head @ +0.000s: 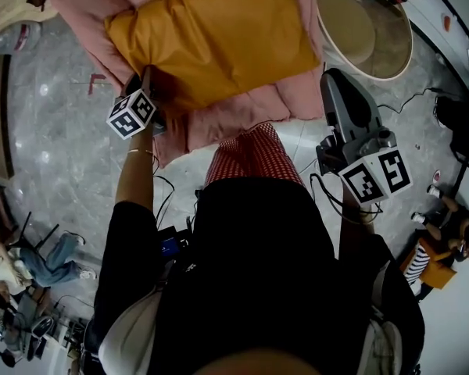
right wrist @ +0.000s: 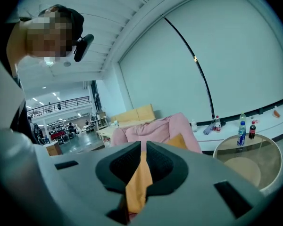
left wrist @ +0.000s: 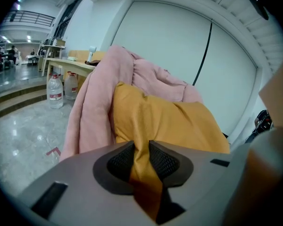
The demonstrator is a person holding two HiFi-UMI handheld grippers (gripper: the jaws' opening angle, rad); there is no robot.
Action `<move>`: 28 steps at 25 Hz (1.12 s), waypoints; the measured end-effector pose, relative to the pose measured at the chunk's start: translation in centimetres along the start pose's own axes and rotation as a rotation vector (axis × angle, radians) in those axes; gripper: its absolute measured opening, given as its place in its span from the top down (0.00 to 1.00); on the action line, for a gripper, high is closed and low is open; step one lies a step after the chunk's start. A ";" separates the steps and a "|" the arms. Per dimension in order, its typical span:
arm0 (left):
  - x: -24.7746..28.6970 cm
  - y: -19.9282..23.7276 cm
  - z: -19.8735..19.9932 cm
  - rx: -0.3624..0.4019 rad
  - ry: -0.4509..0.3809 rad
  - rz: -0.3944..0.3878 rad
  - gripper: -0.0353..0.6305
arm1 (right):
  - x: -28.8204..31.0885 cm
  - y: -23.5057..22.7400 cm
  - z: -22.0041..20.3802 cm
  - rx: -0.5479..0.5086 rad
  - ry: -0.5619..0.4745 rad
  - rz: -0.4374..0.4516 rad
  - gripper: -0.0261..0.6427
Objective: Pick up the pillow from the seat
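An orange pillow (head: 219, 37) lies on a pink soft seat (head: 242, 112). My left gripper (head: 147, 80) is at the pillow's near left corner. In the left gripper view the left gripper (left wrist: 141, 157) is shut on a fold of the pillow (left wrist: 179, 121), with orange cloth pinched between the pads. My right gripper (head: 332, 80) is at the pillow's near right corner. In the right gripper view the right gripper (right wrist: 142, 161) is shut, a thin strip of orange cloth fills the slit between its pads, and the pillow's corner (right wrist: 181, 141) shows just beyond.
A round glass-topped table (head: 367, 30) stands right of the seat, with bottles (right wrist: 241, 133) on the ledge behind it. Water jugs (left wrist: 55, 91) stand on the floor to the seat's left. Cables trail on the marble floor (head: 55, 131). People sit at the far right (head: 445, 241).
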State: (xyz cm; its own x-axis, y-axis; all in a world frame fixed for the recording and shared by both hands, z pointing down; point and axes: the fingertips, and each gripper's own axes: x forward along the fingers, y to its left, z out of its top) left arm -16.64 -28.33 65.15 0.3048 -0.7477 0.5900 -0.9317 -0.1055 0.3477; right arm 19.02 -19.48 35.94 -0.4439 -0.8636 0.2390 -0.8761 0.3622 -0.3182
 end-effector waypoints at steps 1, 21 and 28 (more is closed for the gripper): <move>0.1 -0.3 0.1 -0.003 -0.002 0.002 0.79 | 0.1 -0.6 0.0 -0.005 0.008 -0.004 0.92; -0.9 0.0 0.1 -0.037 -0.038 0.079 0.81 | 6.6 -5.6 -3.7 -0.032 0.110 0.042 0.69; -1.1 0.2 0.3 -0.041 -0.031 0.117 0.82 | 8.6 -7.7 -5.3 -0.028 0.152 0.028 0.67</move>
State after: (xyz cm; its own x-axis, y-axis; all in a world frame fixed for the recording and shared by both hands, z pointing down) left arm -17.23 -27.75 64.38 0.1877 -0.7734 0.6055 -0.9514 0.0101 0.3079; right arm 20.96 -27.86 45.28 -0.4902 -0.7904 0.3674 -0.8667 0.3973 -0.3015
